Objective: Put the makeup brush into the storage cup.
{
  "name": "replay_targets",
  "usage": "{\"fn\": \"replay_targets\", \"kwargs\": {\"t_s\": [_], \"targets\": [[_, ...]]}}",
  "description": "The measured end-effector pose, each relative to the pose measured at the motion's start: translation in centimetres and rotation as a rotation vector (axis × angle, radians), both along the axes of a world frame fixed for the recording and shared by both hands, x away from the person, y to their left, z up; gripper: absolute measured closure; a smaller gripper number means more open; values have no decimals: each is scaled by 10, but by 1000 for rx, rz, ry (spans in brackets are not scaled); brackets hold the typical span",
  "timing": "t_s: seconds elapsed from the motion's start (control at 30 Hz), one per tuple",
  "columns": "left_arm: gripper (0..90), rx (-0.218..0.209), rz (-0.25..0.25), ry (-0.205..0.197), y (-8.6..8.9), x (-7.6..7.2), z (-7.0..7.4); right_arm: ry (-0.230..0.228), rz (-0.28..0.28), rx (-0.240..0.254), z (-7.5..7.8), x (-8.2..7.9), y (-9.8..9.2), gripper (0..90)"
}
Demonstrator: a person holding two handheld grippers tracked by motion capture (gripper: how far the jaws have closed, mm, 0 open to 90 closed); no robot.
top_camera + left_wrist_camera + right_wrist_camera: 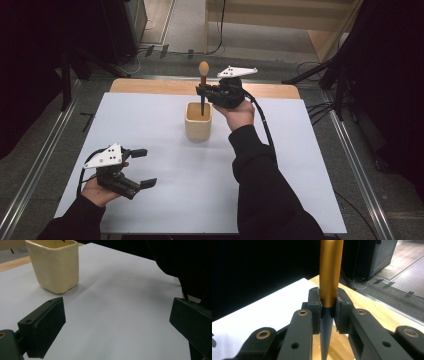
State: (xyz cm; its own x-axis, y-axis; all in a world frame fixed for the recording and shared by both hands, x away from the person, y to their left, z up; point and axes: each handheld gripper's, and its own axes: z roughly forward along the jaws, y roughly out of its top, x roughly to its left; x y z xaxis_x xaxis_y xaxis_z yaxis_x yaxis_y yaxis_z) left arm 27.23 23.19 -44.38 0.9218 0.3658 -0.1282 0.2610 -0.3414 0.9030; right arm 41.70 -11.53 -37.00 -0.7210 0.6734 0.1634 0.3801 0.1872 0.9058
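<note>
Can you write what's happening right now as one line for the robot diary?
right tongs: shut on brush, tip in cup | left tongs: open, empty, apart from cup | table: white

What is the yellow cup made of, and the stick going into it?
The cup looks like glazed ceramic: creamy, softly shiny, with slightly wavy walls. It could be plastic. The stick, held by the right gripper, looks like metal or coated wood: smooth coppery sheen above, dark tapered tip below.

The left tool [117, 325] hangs wide apart over the white table [120, 302], near a cream cup [56, 267].
</note>
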Motion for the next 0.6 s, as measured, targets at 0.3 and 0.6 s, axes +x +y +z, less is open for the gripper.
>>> {"fn": "replay_targets", "kwargs": {"t_s": [0.3,0.6], "targets": [[13,2,-4,2,0,0,0,20,-1,-6,-13,0,3,786],[13,5,-8,2,-1,0,-1,37,-14,-5,-26,1,5,785]]}}
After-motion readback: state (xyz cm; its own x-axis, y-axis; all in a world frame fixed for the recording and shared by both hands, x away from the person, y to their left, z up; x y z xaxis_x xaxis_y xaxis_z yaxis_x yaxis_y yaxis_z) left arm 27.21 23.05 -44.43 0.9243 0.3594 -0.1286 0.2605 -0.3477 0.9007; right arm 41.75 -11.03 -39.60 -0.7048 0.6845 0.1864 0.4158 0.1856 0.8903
